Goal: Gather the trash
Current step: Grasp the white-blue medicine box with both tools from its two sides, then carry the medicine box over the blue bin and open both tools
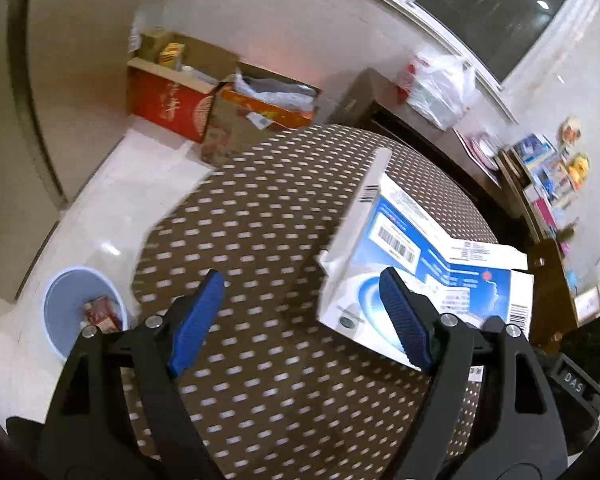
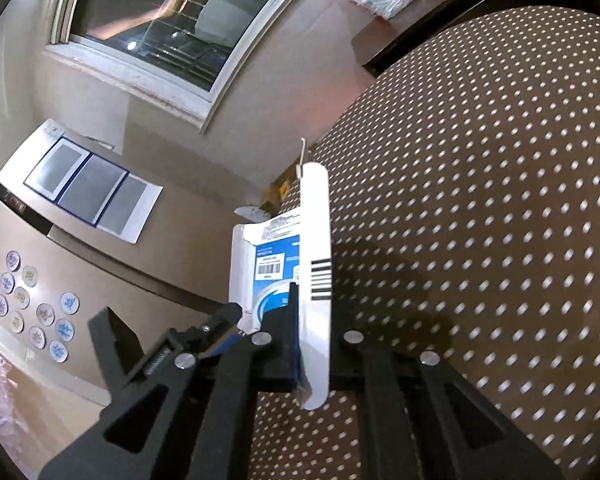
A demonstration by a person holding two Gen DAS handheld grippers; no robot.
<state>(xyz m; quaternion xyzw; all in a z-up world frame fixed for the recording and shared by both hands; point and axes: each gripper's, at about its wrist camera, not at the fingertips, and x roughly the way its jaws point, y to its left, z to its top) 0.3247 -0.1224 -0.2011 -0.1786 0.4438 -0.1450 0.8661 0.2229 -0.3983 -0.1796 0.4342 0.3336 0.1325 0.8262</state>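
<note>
Already the right gripper (image 2: 300, 320) had clamped the flattened blue-and-white carton (image 1: 412, 248) on the dotted table (image 1: 260, 208); the left gripper (image 1: 300, 320) stood apart, and the bin (image 1: 66, 292) at the near left awaited it.

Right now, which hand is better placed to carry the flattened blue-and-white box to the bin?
Right. The right gripper is already shut on the flattened box, while the left gripper is open and empty over the dotted tablecloth. The blue bin stands on the floor.
</note>
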